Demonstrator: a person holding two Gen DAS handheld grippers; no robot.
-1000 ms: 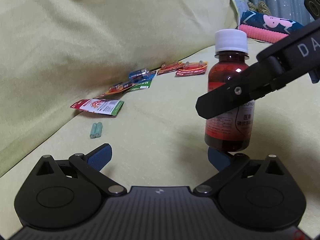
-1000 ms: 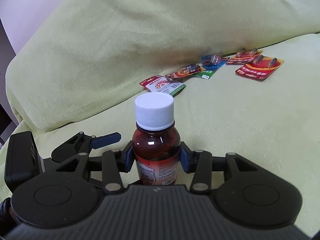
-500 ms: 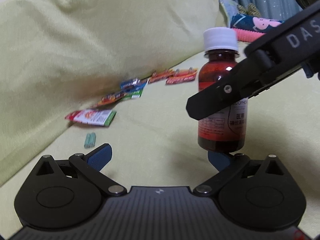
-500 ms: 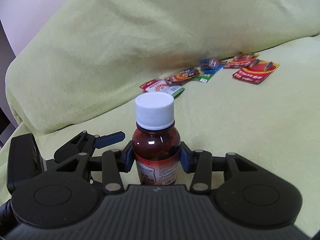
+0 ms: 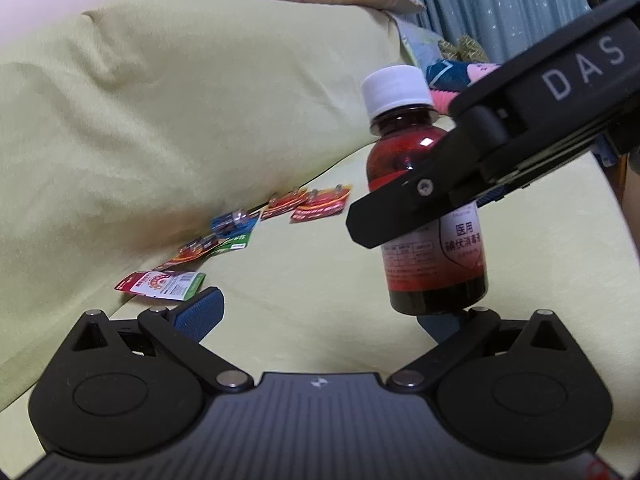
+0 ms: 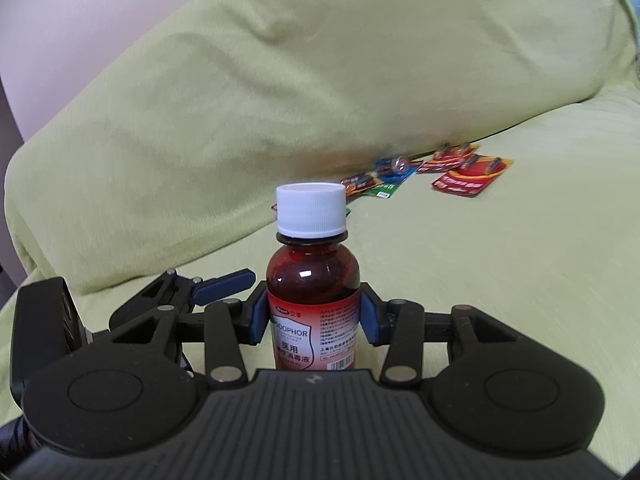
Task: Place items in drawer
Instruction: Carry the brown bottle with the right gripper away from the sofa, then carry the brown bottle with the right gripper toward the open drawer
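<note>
Right gripper (image 6: 314, 316) pinches the iodophor bottle (image 6: 313, 300) across the label band, one blue pad on each flank, cap up. In the left wrist view the bottle (image 5: 430, 240) hangs at 2 o'clock, base clear of the seat cushion (image 5: 320, 272), just above the left gripper's right finger. No drawer in either view.

Left gripper (image 5: 320, 316): jaws spread wide, nothing between them.

Handling, as a judgement:
- Brown translucent body, dark liquid nearly to the shoulder, so fairly hefty for its size, weight low.
- Wall is smooth and glossy; cannot tell glass from plastic. Treat it as breakable.
- Paper label gives the pads better bite than the bare shoulder. The mid-body hold looks sound; a grip on the narrow neck or ribbed white cap (image 6: 311, 210) would risk swinging or twisting.
- Round section may rotate in the pads if tipped; keep it upright.

Surroundings:
- Yellow-green woven fabric on seat and back cushion (image 6: 320, 80), soft and dimpled, a poor footing for a tall bottle.
- Battery blister cards (image 5: 256, 232) lie along the seat crease at 10 o'clock, flat card with clear bubbles, light and bendy. The red pair (image 6: 466, 172) lies at 1 o'clock in the right wrist view.
- Starred blue curtain (image 5: 500, 8) at 1 o'clock in the left wrist view.
</note>
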